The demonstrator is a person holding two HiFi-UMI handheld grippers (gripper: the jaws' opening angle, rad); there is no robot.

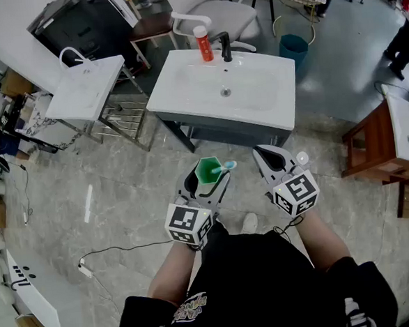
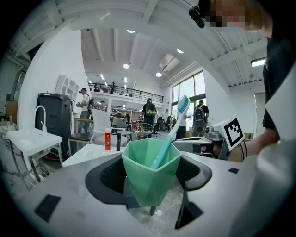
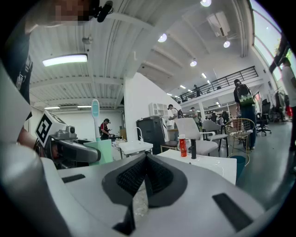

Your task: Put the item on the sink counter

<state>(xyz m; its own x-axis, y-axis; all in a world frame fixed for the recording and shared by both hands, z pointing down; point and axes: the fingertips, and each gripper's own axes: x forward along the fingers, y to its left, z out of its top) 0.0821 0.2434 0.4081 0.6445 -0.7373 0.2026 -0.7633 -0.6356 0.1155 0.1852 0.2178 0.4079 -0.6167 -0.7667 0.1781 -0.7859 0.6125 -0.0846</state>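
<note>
Cup, faceted mint green, blue toothbrush leaning inside, clamped in the left gripper; right gripper pinched together, empty.

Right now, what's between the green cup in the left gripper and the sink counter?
Only bare stone floor; nothing stands between the cup and the sink counter, as the head view shows.

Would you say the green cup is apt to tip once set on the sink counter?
Probably somewhat: the green cup tapers to a narrow base, and the toothbrush leans tall over one rim. It looks like light, stiff plastic, so easily knocked.
</note>
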